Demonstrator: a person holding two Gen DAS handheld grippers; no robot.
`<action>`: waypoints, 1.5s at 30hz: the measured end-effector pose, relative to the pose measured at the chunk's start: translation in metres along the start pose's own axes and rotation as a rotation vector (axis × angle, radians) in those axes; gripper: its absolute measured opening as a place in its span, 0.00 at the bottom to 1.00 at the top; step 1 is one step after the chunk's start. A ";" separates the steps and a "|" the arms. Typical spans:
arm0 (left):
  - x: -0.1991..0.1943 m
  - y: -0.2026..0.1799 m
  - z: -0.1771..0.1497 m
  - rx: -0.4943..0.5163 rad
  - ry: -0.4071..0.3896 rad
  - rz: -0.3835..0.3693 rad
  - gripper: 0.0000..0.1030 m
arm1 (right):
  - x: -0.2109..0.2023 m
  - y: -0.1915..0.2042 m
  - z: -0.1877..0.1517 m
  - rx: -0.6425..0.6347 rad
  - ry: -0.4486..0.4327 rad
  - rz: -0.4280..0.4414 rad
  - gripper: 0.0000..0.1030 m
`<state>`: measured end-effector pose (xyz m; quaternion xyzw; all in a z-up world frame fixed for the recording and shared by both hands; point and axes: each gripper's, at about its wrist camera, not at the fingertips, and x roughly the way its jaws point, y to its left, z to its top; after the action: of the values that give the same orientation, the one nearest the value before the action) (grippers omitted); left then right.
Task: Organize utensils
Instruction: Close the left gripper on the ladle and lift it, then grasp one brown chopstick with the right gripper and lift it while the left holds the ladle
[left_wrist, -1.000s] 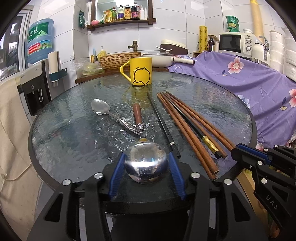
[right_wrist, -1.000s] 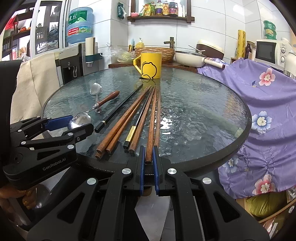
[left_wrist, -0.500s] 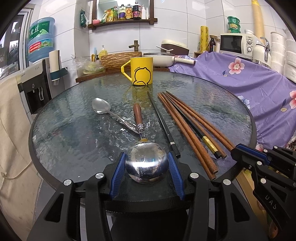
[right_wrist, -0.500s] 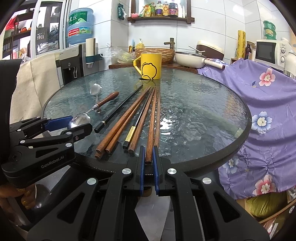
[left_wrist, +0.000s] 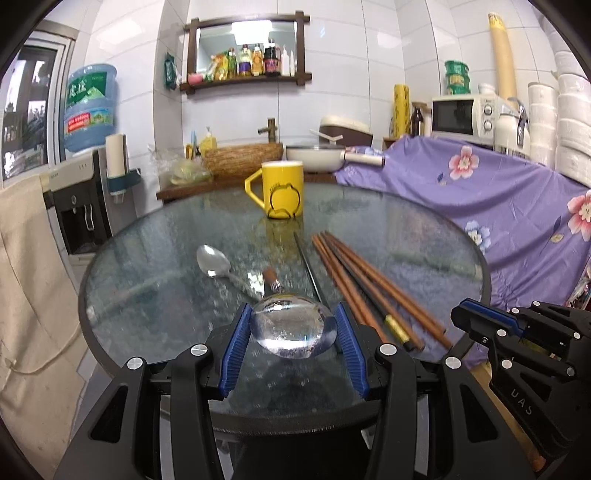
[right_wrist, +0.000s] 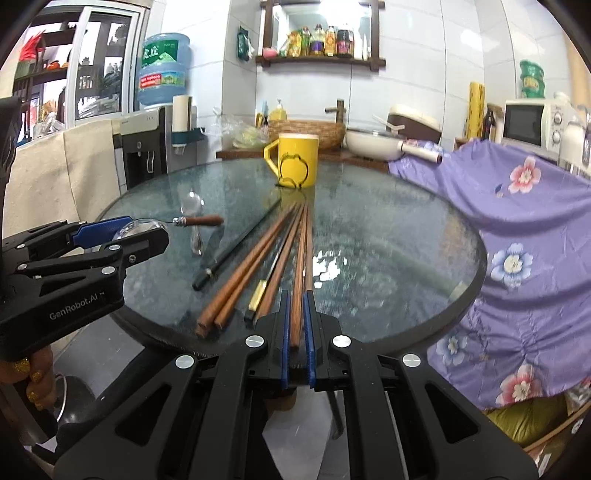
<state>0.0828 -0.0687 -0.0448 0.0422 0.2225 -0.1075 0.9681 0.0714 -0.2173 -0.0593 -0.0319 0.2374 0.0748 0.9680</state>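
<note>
My left gripper (left_wrist: 291, 314) is shut on the round bowl of a wood-handled spoon (left_wrist: 293, 332). The spoon hangs above the glass table (left_wrist: 147, 295) with its handle (right_wrist: 201, 220) pointing away from me. In the right wrist view this gripper (right_wrist: 122, 236) sits at the left. My right gripper (right_wrist: 296, 299) is shut on the near end of a brown chopstick (right_wrist: 300, 258) at the table's front edge. More brown chopsticks (left_wrist: 369, 288) and a black chopstick (left_wrist: 308, 266) lie beside it. A metal spoon (left_wrist: 214, 262) lies at the left. A yellow mug (left_wrist: 282, 190) stands at the far side.
A purple flowered cloth (left_wrist: 498, 206) covers something right of the table. A water dispenser (left_wrist: 81, 192) stands at the left. Behind the table, a counter holds a woven basket (left_wrist: 242, 158) and a white pan (left_wrist: 317, 157). A microwave (left_wrist: 461, 114) sits at the back right.
My left gripper has lifted the wood-handled spoon off the glass, so its handle now hangs free above the table. The right gripper has stayed on the chopstick's end.
</note>
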 end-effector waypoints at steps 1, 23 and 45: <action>-0.002 0.000 0.003 0.001 -0.012 0.002 0.44 | -0.002 0.000 0.003 -0.003 -0.014 0.000 0.07; -0.009 -0.003 0.047 0.031 -0.164 0.020 0.44 | -0.009 -0.006 0.053 -0.062 -0.188 -0.036 0.02; -0.011 0.002 0.041 0.011 -0.161 0.022 0.44 | 0.020 -0.003 -0.018 0.043 0.106 0.027 0.37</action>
<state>0.0911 -0.0704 -0.0030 0.0410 0.1431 -0.1011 0.9837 0.0811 -0.2195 -0.0840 -0.0117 0.2905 0.0808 0.9534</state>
